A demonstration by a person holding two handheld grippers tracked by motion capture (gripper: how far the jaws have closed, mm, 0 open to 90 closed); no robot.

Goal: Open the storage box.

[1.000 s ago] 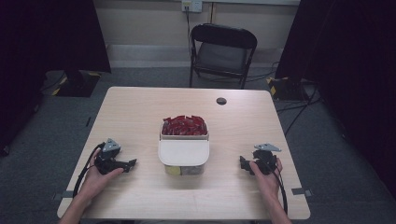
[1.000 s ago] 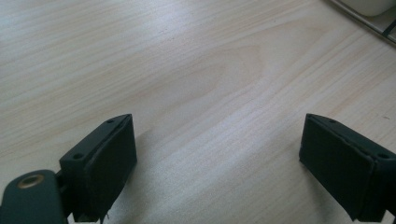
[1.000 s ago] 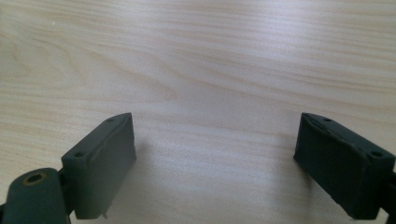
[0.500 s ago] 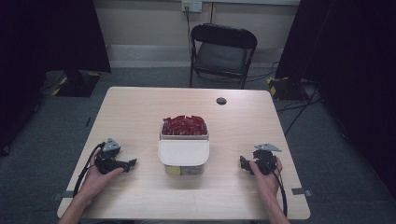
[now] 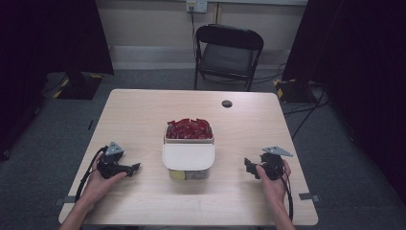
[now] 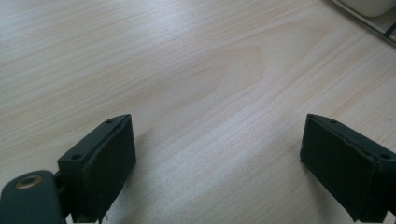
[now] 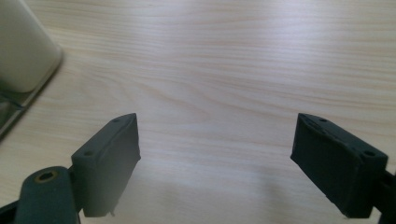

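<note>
We see a clear plastic container (image 5: 188,163) with a cream lid resting askew on it at the middle of the pale wooden tabletop (image 5: 143,115), red packets (image 5: 188,128) heaped at its far end. Left of the container our left gripper (image 5: 135,167) rests low, jaws wide with nothing between them. Right of the container our right gripper (image 5: 247,165) has just been closing a little, yet its jaws stand wide over bare wood. Beyond the container lies a small black disc (image 5: 227,103).

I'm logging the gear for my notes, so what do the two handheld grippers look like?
Both are black. The left gripper and right gripper each carry a grey three-cornered plate on top and trail a black cable. Each has two blocky black jaws with flat pads and small screw holes.
</note>
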